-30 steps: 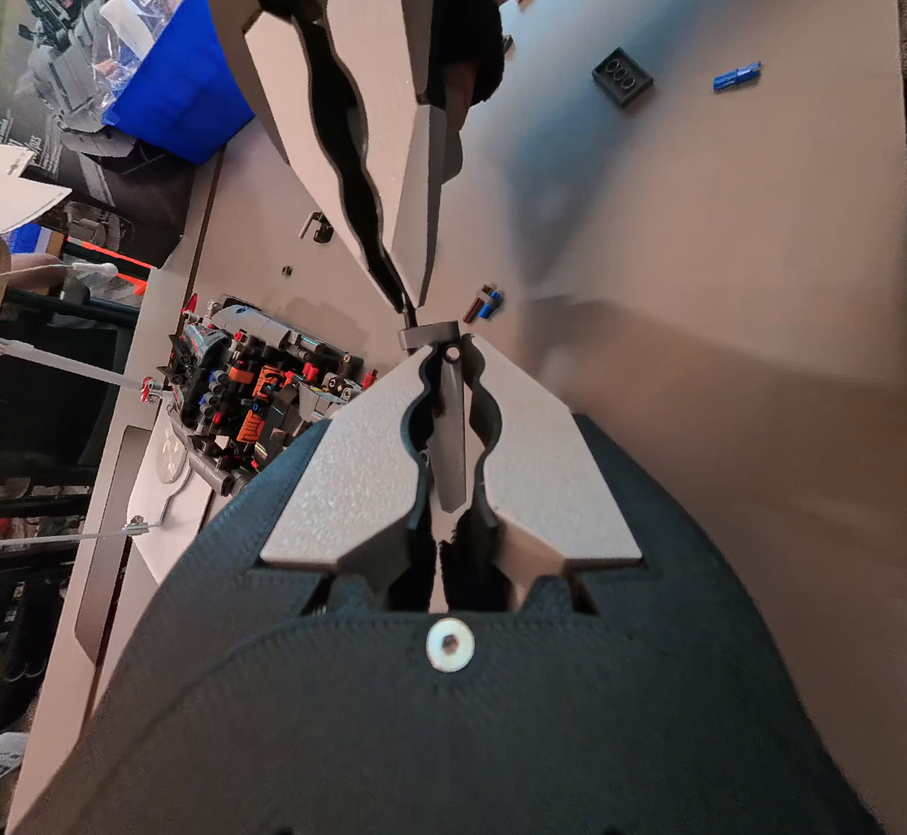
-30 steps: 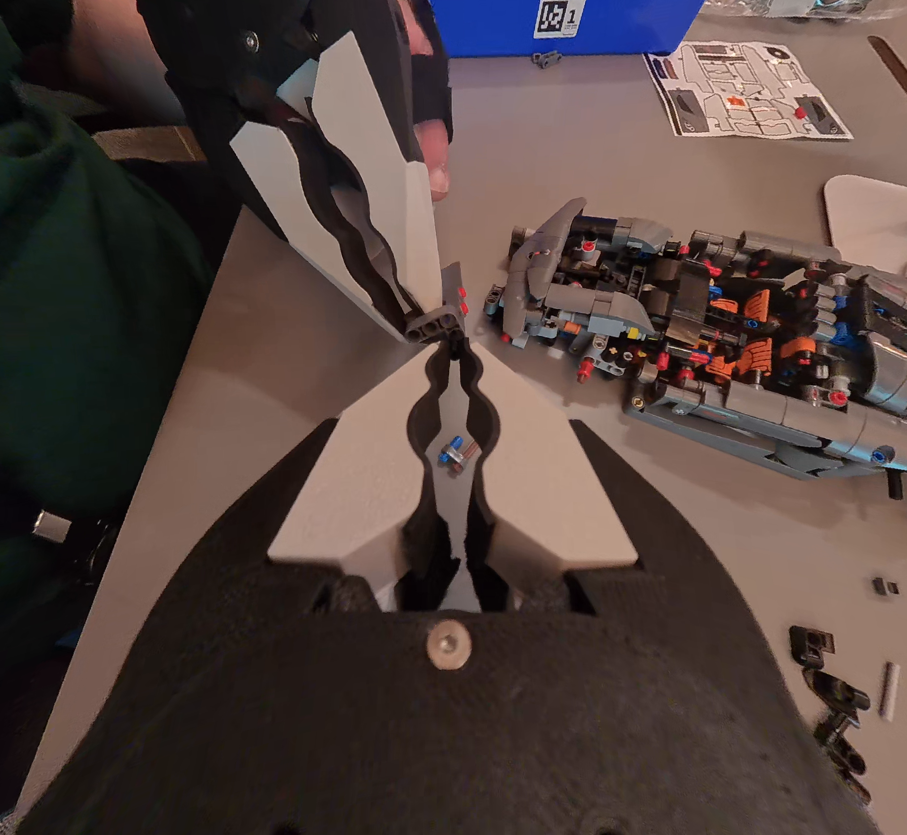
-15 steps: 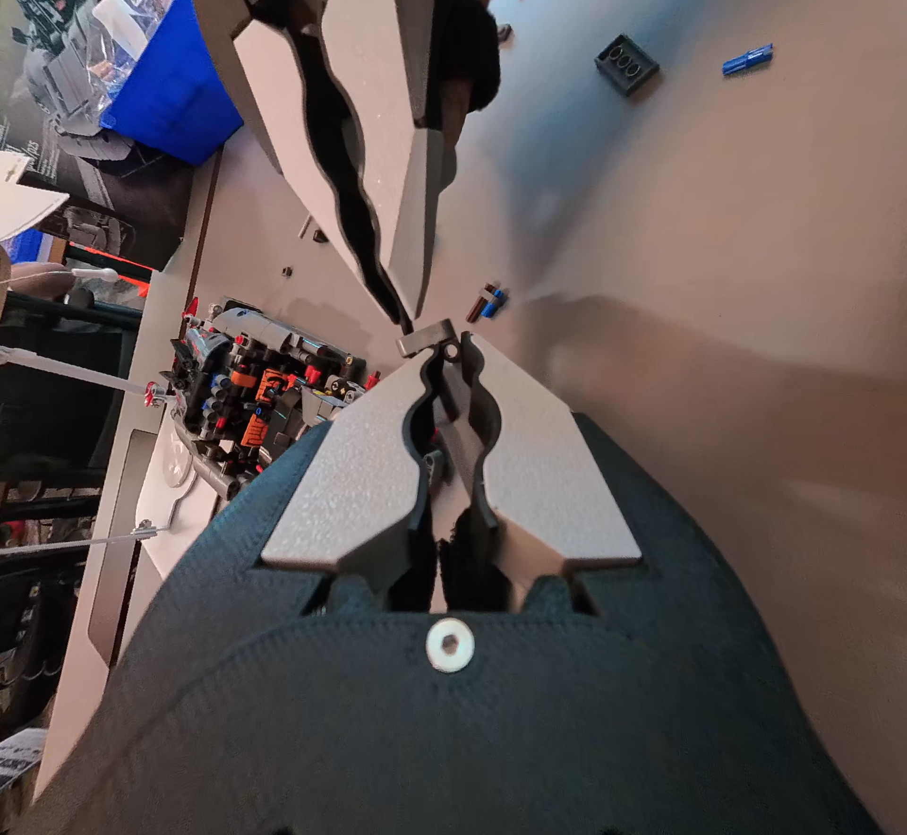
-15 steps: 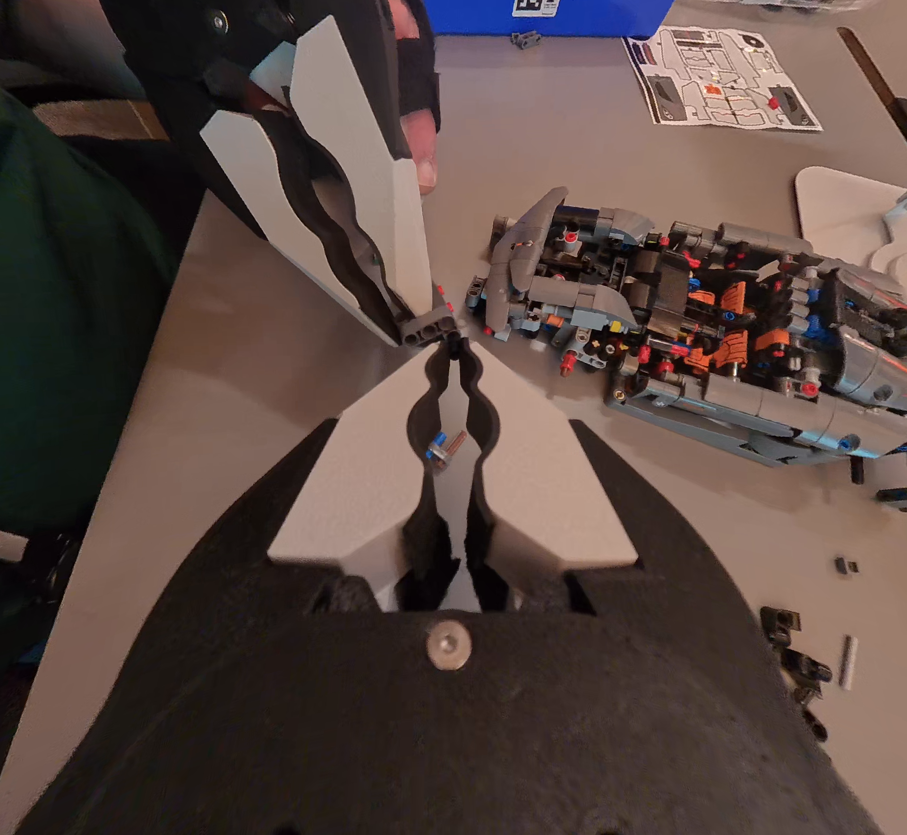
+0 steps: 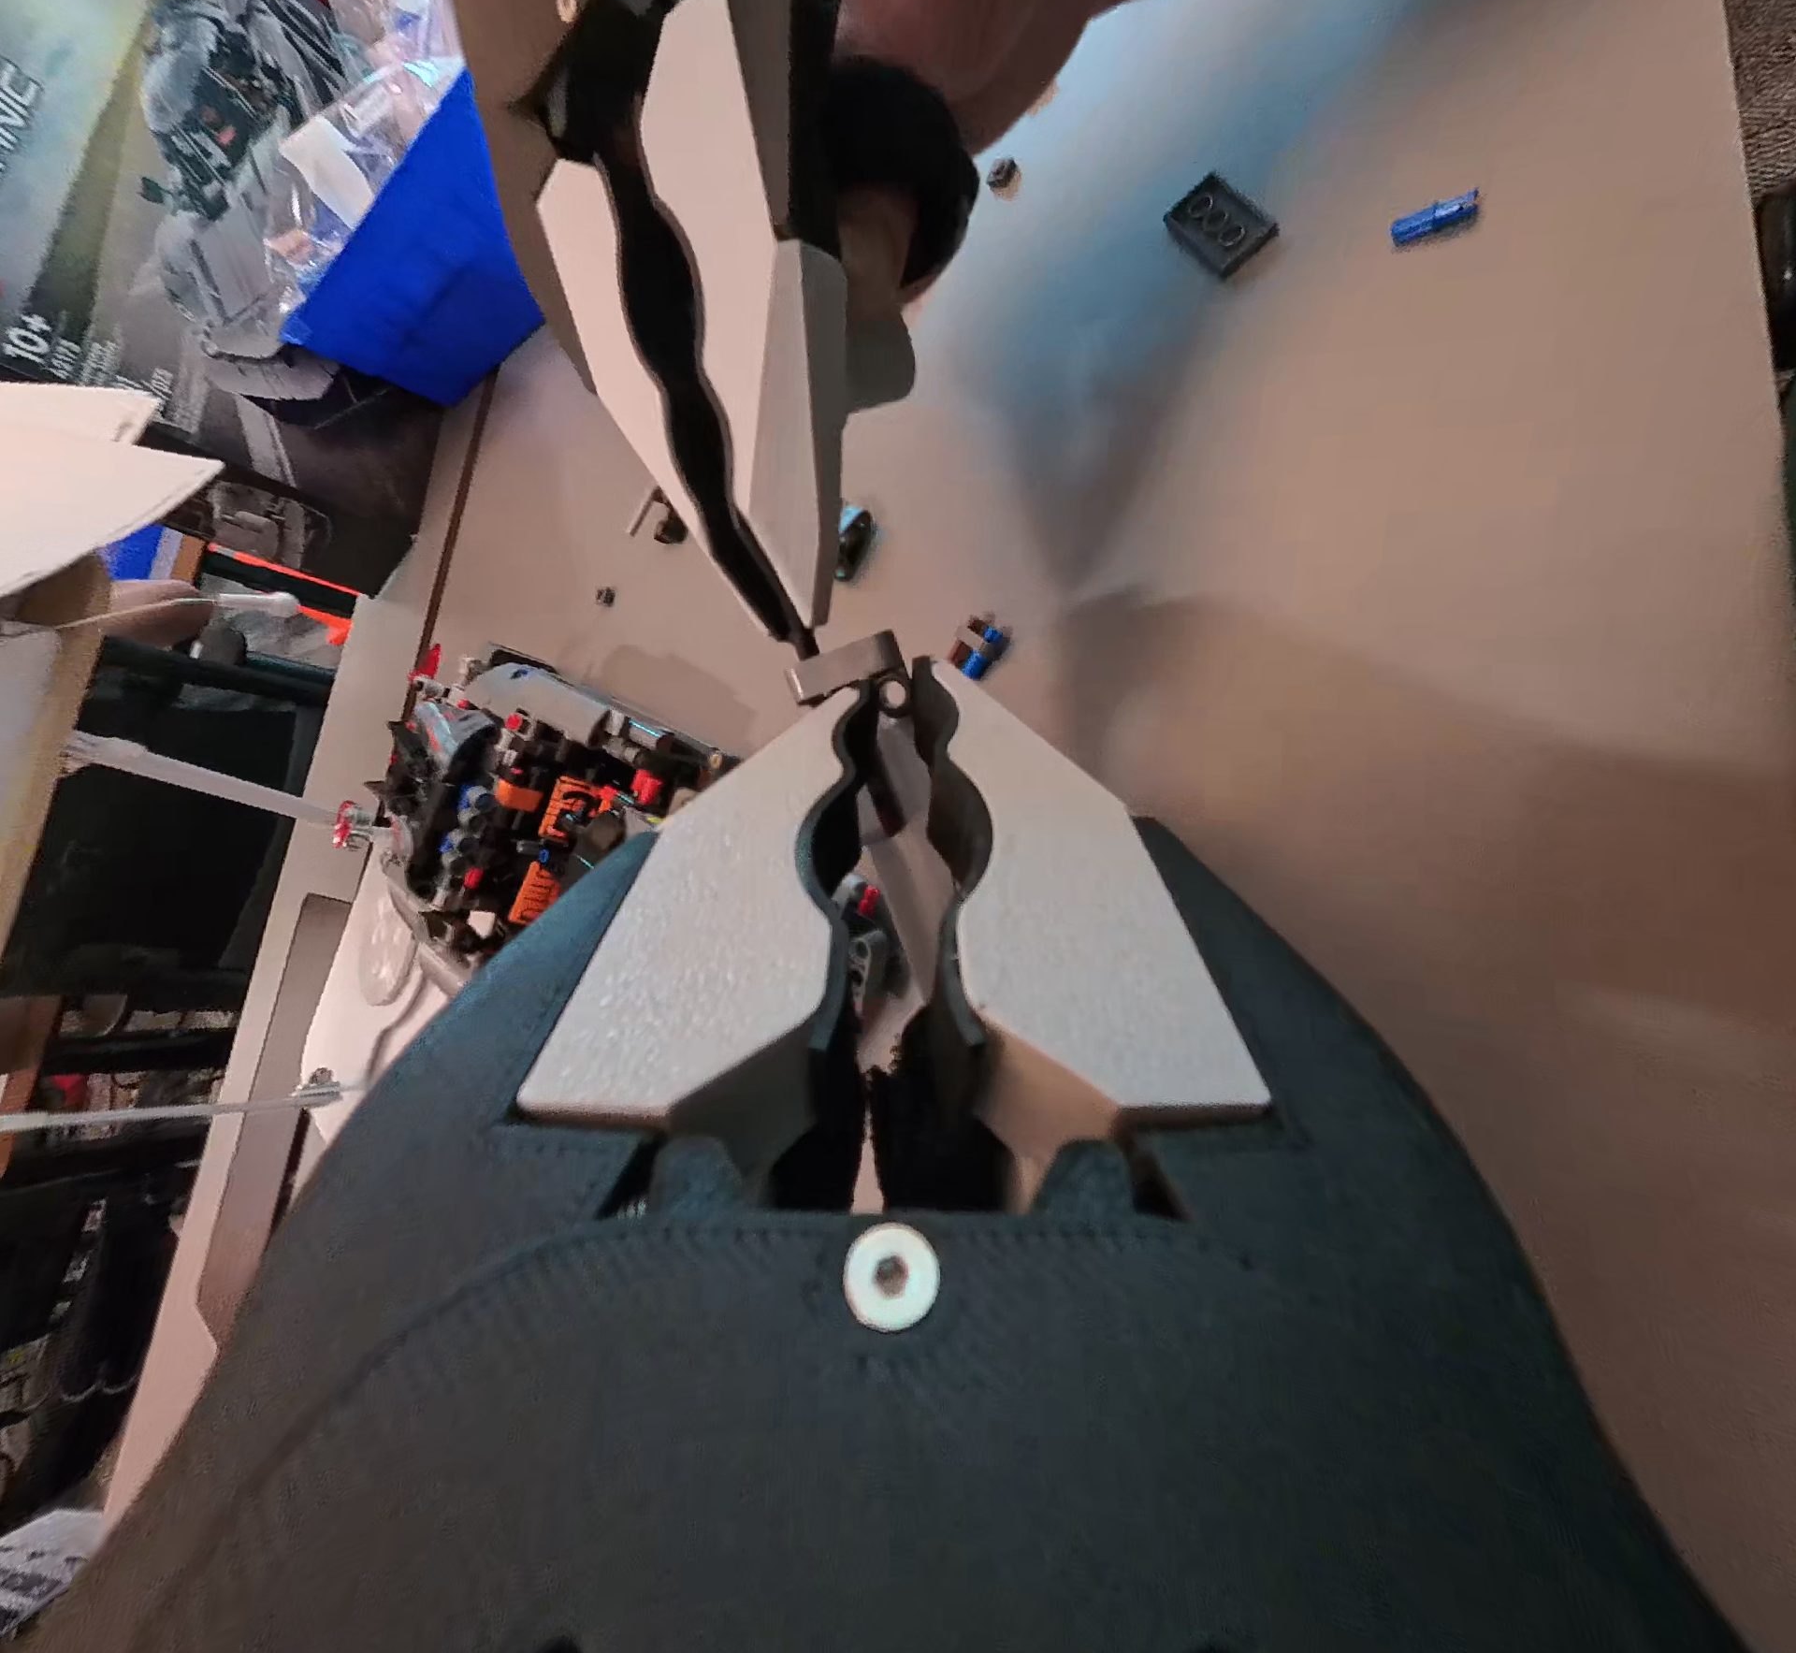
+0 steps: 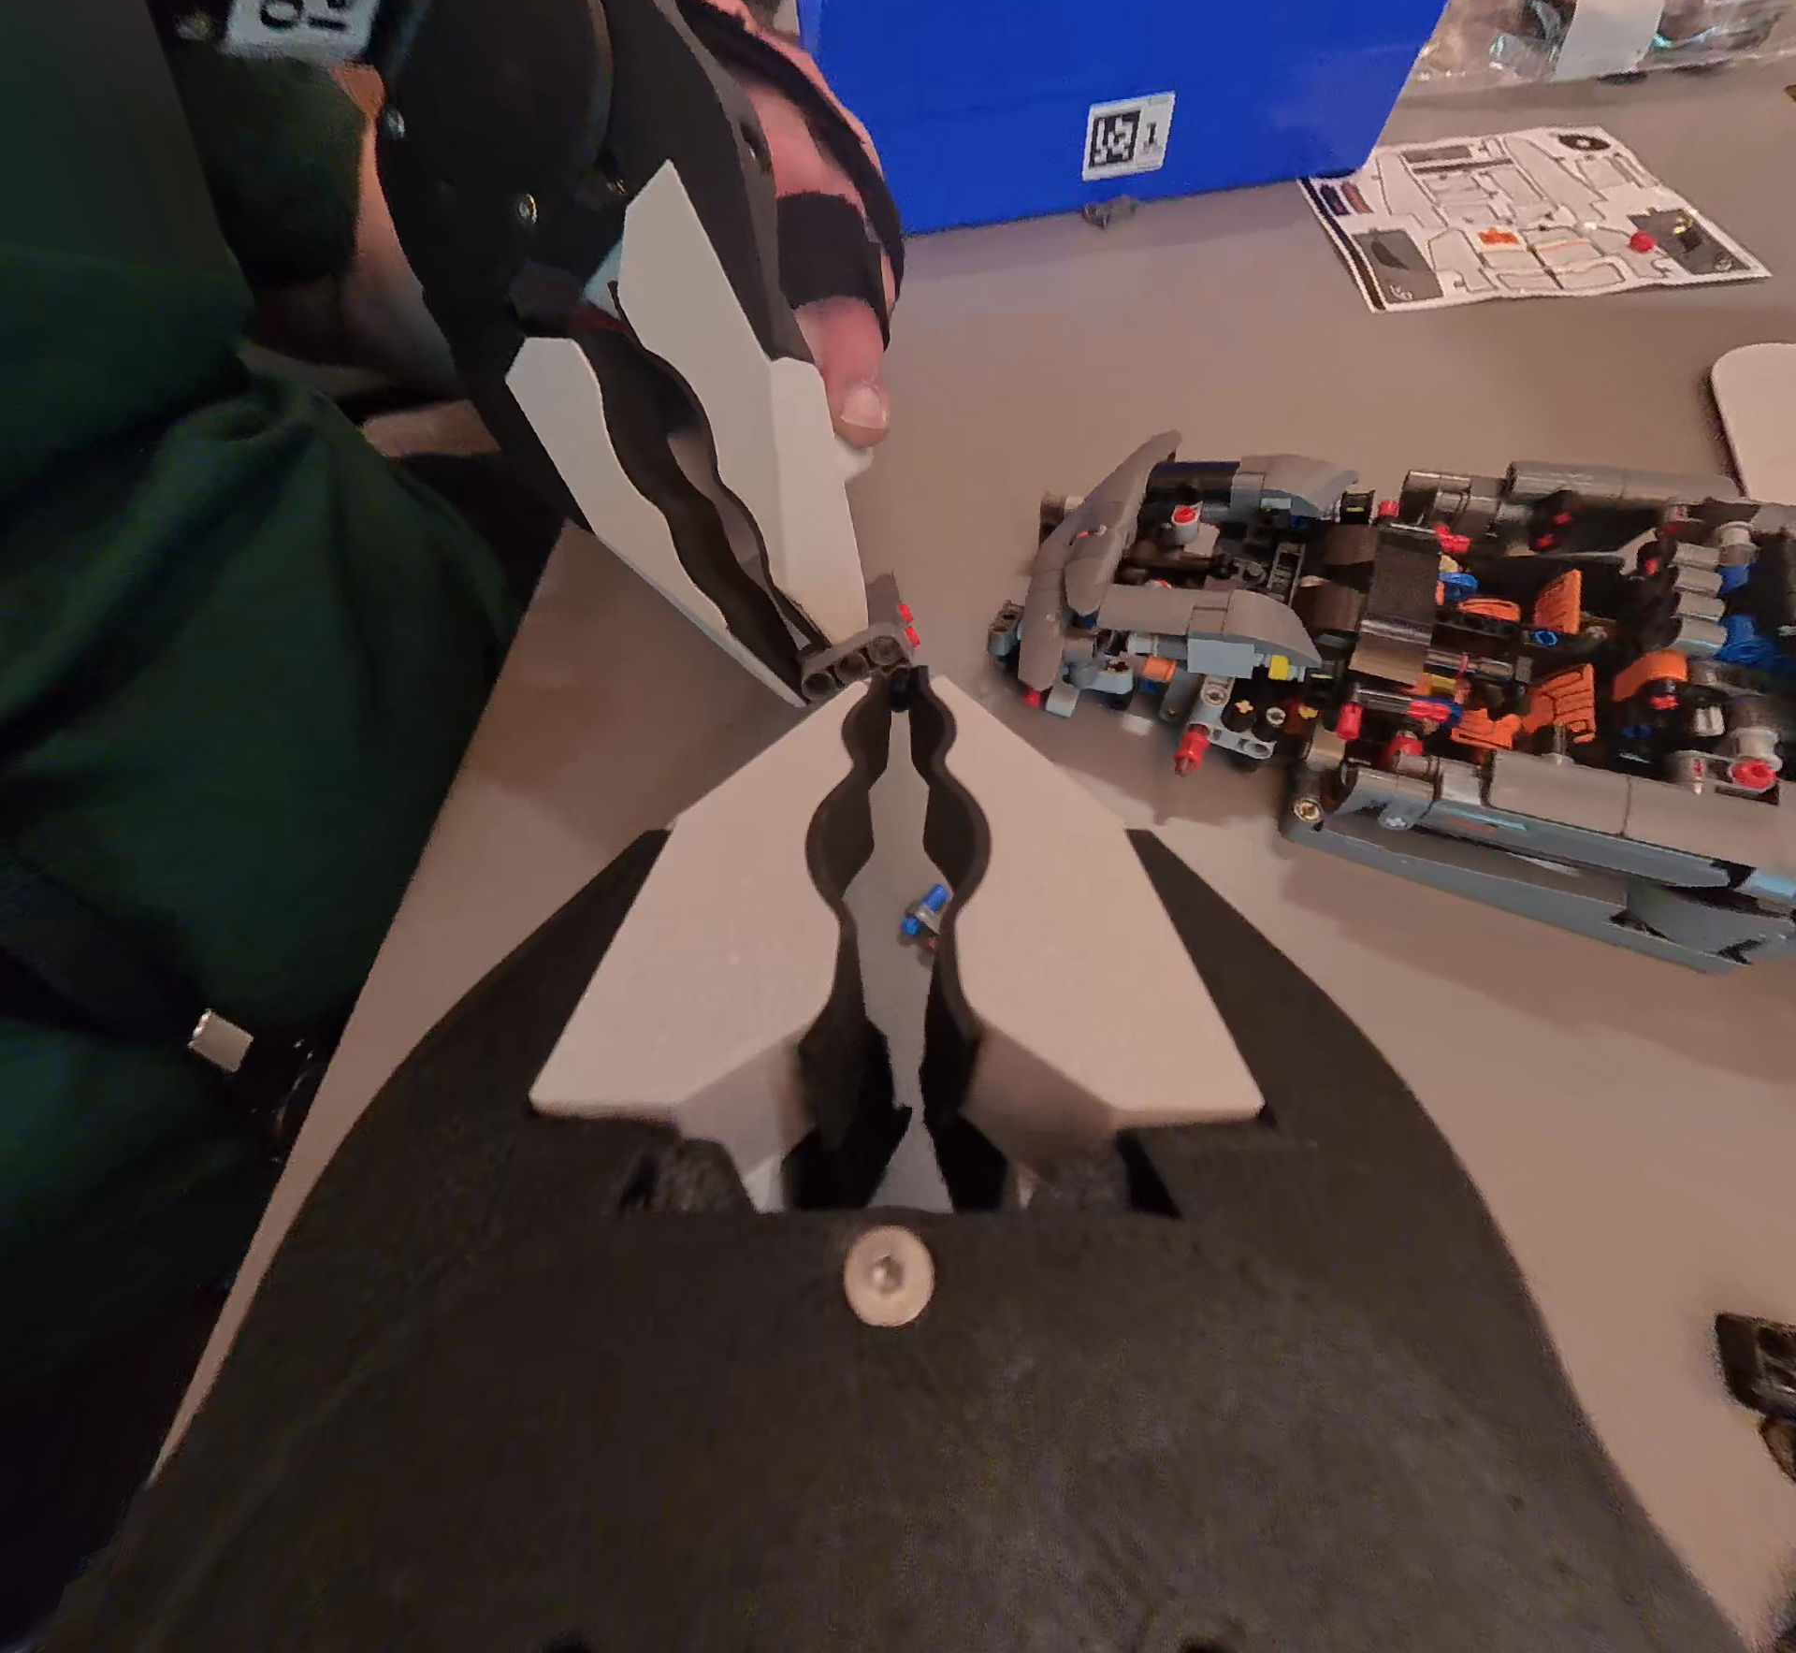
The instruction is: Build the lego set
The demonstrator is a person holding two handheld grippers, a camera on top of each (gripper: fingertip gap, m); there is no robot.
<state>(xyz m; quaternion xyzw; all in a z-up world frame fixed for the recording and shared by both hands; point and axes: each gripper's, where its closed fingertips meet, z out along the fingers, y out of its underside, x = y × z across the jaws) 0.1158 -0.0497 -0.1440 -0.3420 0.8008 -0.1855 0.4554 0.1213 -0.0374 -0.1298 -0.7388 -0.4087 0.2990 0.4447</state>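
Both grippers have dipped nearer the table. Left gripper (image 5: 880,683) pinches a grey beam (image 6: 860,662); right gripper (image 6: 904,688) is clamped on a small black pin at its end hole. Next, I judge: align, press home. Car model (image 6: 1409,683) waits nearby.

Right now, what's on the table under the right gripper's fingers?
Through the gap between the right gripper's fingers, a small blue pin lies on the grey table beside a darker piece. Whatever lies beneath the fingers themselves is hidden.
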